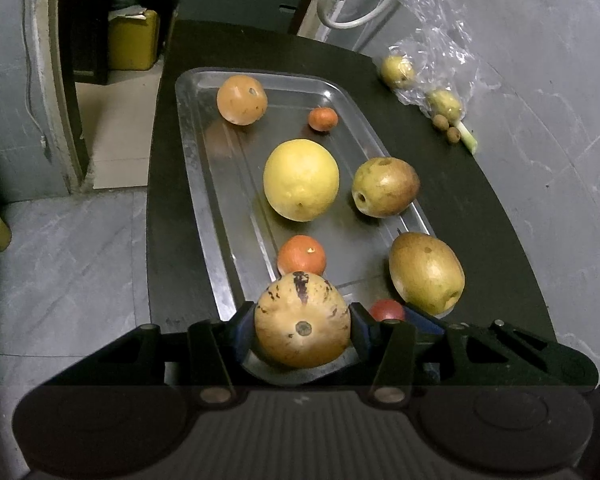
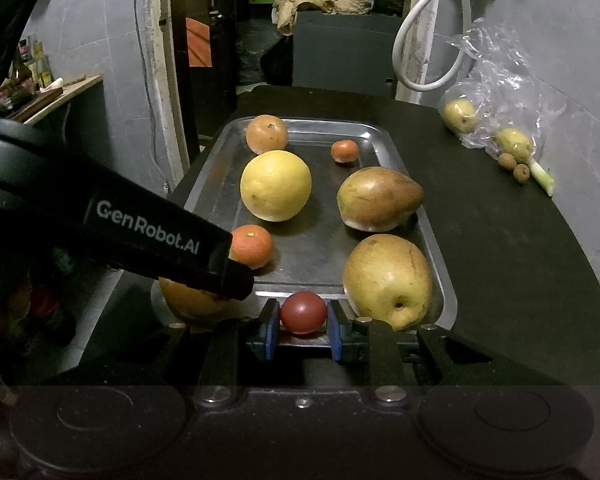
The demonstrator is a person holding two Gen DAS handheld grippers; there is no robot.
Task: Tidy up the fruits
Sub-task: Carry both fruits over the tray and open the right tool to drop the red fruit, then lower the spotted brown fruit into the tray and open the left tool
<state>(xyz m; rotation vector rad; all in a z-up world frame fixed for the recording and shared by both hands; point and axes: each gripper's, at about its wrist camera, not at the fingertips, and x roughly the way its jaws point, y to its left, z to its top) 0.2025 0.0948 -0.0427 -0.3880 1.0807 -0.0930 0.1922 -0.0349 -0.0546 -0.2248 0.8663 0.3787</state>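
A metal tray lies on a black table. My left gripper is shut on a tan speckled fruit over the tray's near end. Just right of it, my right gripper is shut on a small dark red fruit at the tray's near rim. On the tray lie a big yellow citrus, two pears, two small oranges and an orange-tan fruit. The left gripper's black body hides most of the tan fruit in the right wrist view.
A clear plastic bag at the table's far right holds two yellow-green fruits. Two small brown fruits and a green stalk lie beside it. A white hose hangs behind. The table's left edge drops to the floor.
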